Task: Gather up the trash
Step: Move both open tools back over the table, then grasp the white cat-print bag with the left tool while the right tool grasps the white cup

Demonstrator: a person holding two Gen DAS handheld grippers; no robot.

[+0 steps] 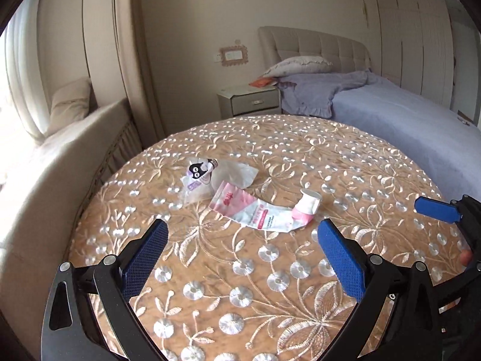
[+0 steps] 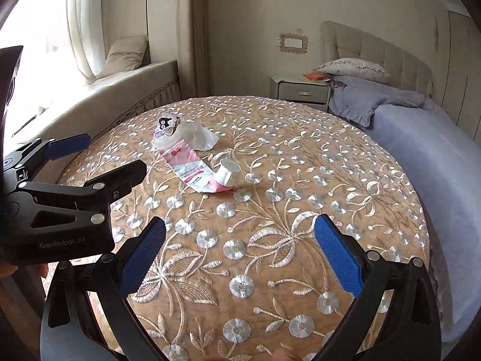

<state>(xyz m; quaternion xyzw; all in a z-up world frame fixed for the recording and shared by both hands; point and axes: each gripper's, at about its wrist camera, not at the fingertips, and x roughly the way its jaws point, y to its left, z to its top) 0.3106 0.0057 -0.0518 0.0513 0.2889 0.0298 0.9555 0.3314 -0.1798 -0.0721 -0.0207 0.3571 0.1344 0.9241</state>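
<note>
Left wrist | both claws apart, left claw (image 1: 243, 237), right claw (image 2: 240, 234) | wrappers (image 1: 258, 210) mid-table, edges clear

This is a bedroom in a home. There is a bed (image 1: 405, 114) with a soft padded headboard (image 1: 315, 45), a pillow (image 1: 297, 64) and a purple blanket (image 1: 318, 90), and a small nightstand (image 1: 249, 102) stands just beside it. A cushioned window seat (image 2: 126, 84) sits by the bright curtains (image 2: 84, 24), and a round table (image 1: 240, 270) with a flowery cloth is up close.
</note>
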